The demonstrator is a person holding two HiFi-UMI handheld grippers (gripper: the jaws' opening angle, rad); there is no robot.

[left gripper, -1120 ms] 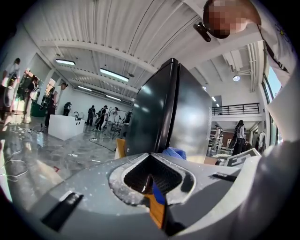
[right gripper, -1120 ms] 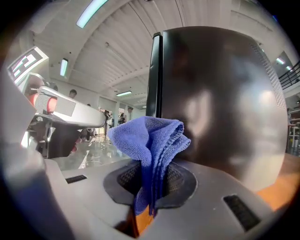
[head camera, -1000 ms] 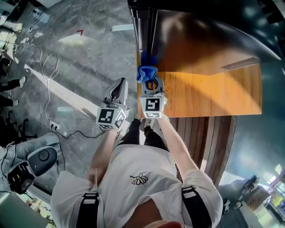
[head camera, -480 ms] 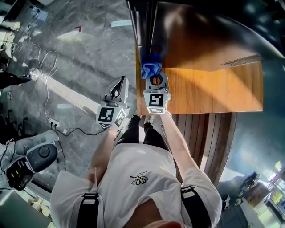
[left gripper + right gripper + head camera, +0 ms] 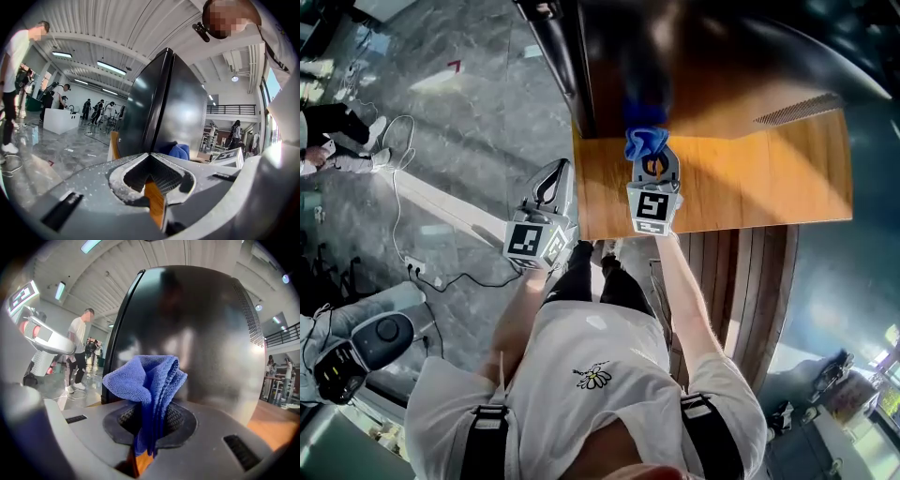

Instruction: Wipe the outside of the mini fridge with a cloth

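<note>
Change: blue cloth [image 5: 645, 142] now further right along the near face of the mini fridge [image 5: 703, 56], away from the front corner where it sat a second ago; right gripper [image 5: 653, 161] shifted across with it.
Meaning for task: wiping judged to be under way, one sideways stroke over a single panel; remaining outer faces probably not yet done.
Right gripper: clenched on the cloth, with folded fabric pinched between the jaws and fanning out ahead of them.
Left gripper [image 5: 548, 183]: jaws pressed together with nothing between them; held off the table's left edge above the grey floor [image 5: 459, 141], well apart from the fridge, much as before.
Fridge position: on a wooden table [image 5: 750, 187], at the far side of the head view, directly ahead of the right gripper.
Fridge look: glossy black, upright, with rounded edges, a door seam by the left corner and a strip of vent holes towards the right; sheen strong enough to mirror the room.
Cloth contact: at or just beside the panel; actual touch not certain.
</note>
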